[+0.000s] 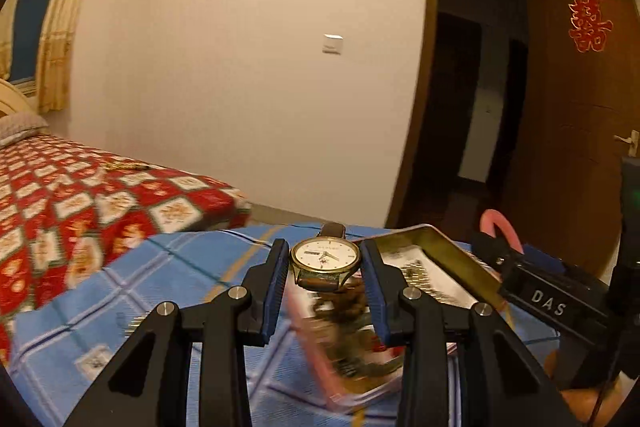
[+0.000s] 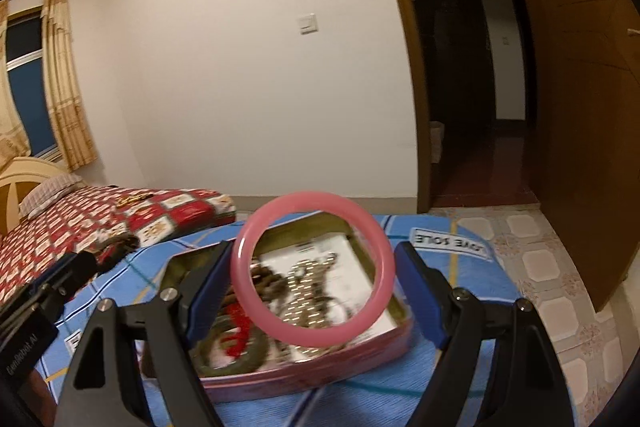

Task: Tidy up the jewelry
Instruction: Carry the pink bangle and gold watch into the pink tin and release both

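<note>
My left gripper is shut on a gold-cased watch with a white dial and brown strap, held above the open pink tin. My right gripper is shut on a pink bangle, held upright above the same tin. Silver chains and a red piece lie inside the tin. In the left wrist view the bangle and the right gripper body show at the right.
The tin rests on a blue checked cloth, which also shows in the right wrist view. A bed with a red patterned cover lies to the left. An open brown door and tiled floor are on the right.
</note>
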Tool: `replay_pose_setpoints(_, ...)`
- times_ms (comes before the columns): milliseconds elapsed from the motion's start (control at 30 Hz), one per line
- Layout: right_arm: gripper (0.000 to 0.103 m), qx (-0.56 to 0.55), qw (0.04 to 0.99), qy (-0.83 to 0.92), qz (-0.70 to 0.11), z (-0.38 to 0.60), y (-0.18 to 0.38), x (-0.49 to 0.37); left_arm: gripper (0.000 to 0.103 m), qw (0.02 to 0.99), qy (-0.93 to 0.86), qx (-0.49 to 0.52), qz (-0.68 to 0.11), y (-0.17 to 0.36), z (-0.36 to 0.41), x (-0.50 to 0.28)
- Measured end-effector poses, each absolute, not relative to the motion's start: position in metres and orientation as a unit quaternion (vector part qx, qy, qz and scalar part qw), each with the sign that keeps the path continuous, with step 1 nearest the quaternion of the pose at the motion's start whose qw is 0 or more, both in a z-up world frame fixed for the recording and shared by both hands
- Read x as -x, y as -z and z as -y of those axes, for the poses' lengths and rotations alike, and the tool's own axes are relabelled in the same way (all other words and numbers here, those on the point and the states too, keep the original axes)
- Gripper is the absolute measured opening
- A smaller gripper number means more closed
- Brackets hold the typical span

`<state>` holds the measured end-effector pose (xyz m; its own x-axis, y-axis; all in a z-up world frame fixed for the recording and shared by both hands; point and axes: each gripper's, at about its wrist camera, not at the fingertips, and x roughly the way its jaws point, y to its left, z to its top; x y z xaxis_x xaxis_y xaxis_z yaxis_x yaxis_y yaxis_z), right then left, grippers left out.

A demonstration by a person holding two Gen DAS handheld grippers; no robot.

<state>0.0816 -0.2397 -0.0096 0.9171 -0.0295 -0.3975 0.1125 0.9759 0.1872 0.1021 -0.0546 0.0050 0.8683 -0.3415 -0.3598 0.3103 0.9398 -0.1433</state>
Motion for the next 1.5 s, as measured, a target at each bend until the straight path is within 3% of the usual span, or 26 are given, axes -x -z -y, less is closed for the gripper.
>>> replay_pose_setpoints(533, 0.083, -0.078, 0.964, 0.013, -0.253, 0.247, 0.026, -0.113, 0.037, 0.947, 0.164, 0.008, -0.275, 0.020, 0.091, -0.131)
replay_pose_setpoints(967, 0.083, -0.070, 0.962, 0.008, -0.262, 0.245, 0.030, -0.116, 0.038, 0.950, 0.151, -0.011, -0.275, 0.020, 0.093, -0.127)
replay_pose_setpoints(1067, 0.083, -0.061, 0.965, 0.006, -0.254, 0.243, 0.027, -0.114, 0.048, 0.957, 0.139, -0.031, -0.253, 0.016, 0.094, -0.118)
replay_pose_setpoints(1133, 0.083, -0.064, 0.964, 0.004, -0.260, 0.244, 0.029, -0.116, 0.064, 0.961, 0.130, -0.035, -0.243, 0.014, 0.091, -0.115)
replay_pose_setpoints(1500, 0.083, -0.050, 0.960, -0.014, -0.274, 0.234, 0.032, -0.120, 0.066, 0.976, 0.054, 0.002, -0.209, 0.007, 0.042, -0.101)
